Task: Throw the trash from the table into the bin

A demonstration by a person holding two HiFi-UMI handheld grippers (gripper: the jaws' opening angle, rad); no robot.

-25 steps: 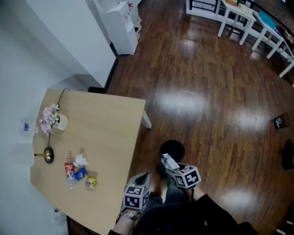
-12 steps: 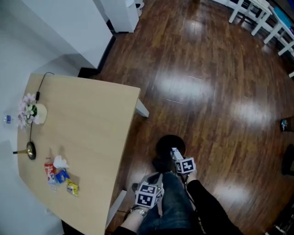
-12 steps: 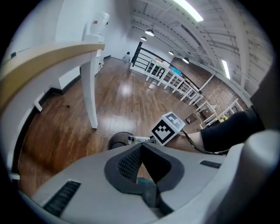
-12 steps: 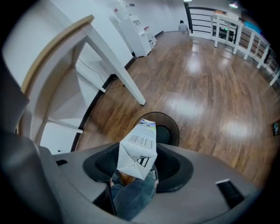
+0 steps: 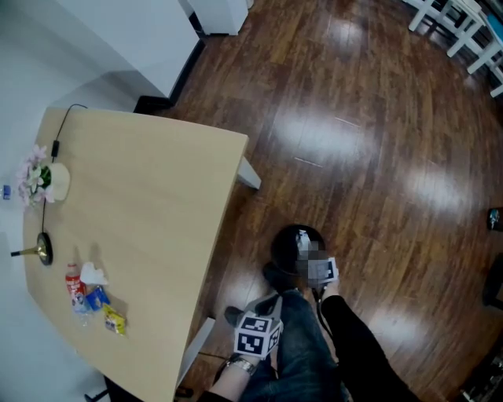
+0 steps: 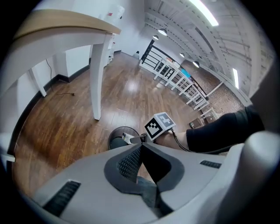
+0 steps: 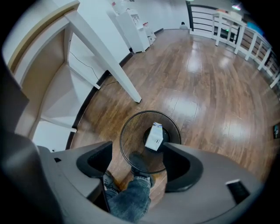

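A black mesh bin point(image 5: 297, 245) stands on the wooden floor beside the table point(image 5: 157, 204). My right gripper point(image 7: 139, 149) hangs right over the bin point(image 7: 127, 127), pointing steeply down. Its jaws are opening and stand wide, and the small white carton point(image 7: 154, 136) is free of the pads, down inside the bin. My left gripper point(image 6: 141, 148) is shut with nothing in it, low beside my knee point(image 5: 266, 305). More trash lies at the table's near left: a red bottle point(image 5: 74, 284), a white tissue point(image 5: 94, 274), a blue packet point(image 5: 97, 298) and a yellow packet point(image 5: 115, 320).
A flower vase point(image 5: 38, 179), a brass dish point(image 5: 39, 250) and a cable sit at the table's left edge. A white table leg point(image 5: 248, 174) stands near the bin. My jeans and shoes point(image 7: 131, 197) are just by the bin. White chairs point(image 5: 464, 23) are far off.
Both grippers have come down. The right one carried the white carton down over the bin, opened its jaws and let it go. The left stayed shut.
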